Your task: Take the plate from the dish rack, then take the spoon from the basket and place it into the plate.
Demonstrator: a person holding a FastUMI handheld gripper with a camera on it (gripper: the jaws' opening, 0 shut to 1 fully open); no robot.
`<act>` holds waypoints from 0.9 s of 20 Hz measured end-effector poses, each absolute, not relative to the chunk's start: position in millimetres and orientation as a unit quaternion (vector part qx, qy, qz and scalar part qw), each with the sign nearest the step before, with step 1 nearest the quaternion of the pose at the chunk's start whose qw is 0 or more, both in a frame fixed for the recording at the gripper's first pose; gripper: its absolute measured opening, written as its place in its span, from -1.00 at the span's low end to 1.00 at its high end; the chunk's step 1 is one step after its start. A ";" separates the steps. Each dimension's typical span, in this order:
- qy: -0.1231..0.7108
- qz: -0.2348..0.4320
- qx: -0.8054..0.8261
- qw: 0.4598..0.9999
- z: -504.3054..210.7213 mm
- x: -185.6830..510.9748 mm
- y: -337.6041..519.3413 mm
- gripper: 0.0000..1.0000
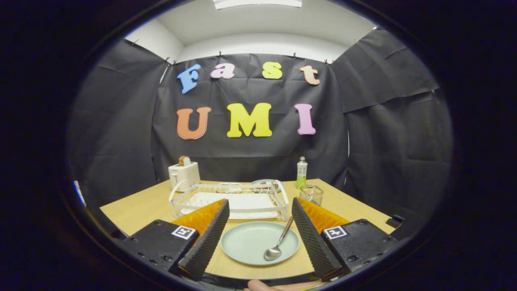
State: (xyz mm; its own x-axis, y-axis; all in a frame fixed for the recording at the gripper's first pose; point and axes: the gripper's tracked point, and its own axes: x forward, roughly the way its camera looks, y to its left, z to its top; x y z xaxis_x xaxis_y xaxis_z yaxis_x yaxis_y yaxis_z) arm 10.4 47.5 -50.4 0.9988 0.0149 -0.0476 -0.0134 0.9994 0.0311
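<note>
Toaster (183,173): stands at the far left of the table (137,210), against the booth wall, with a brown slice showing in its slot.

Dish rack (230,200): white, sits just right of the toaster and directly beyond my fingers. Its nearest rail lies close behind the plate. Some small items rest at its far end; I cannot identify them.

My gripper (260,236): fingers are spread wide apart and clamp on nothing. Both hover above the table, one to each side of the plate, and touch neither the plate nor the spoon.

Plate (250,244): pale green, round, flat on the table between my fingers and just ahead of the rack's near rail.

Spoon (278,240): lies in the plate, on its right half. The bowl rests on the plate surface, nearest to me. The long axis runs from the bowl away from me and slightly rightward; the handle crosses the plate's far right rim and points toward the rack's right corner.

Basket (311,195): small wire mesh container, stands beyond my right finger, just right of the rack.

Bottle (301,173): upright, white cap, green lower part, behind the basket near the wall.
</note>
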 end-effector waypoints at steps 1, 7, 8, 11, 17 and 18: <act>0.019 0.007 0.015 1.000 -46.4 8.0 46.1 0.99; 0.000 0.009 0.020 1.000 -38.2 0.6 45.3 0.99; 0.000 0.012 0.020 1.000 -38.7 -0.6 46.5 0.99; -0.002 0.019 0.018 1.000 -39.9 0.4 49.2 0.99; -0.002 0.015 0.011 1.000 -41.3 -0.5 48.7 0.99; -0.003 0.018 0.012 1.000 -40.7 -0.7 49.5 0.99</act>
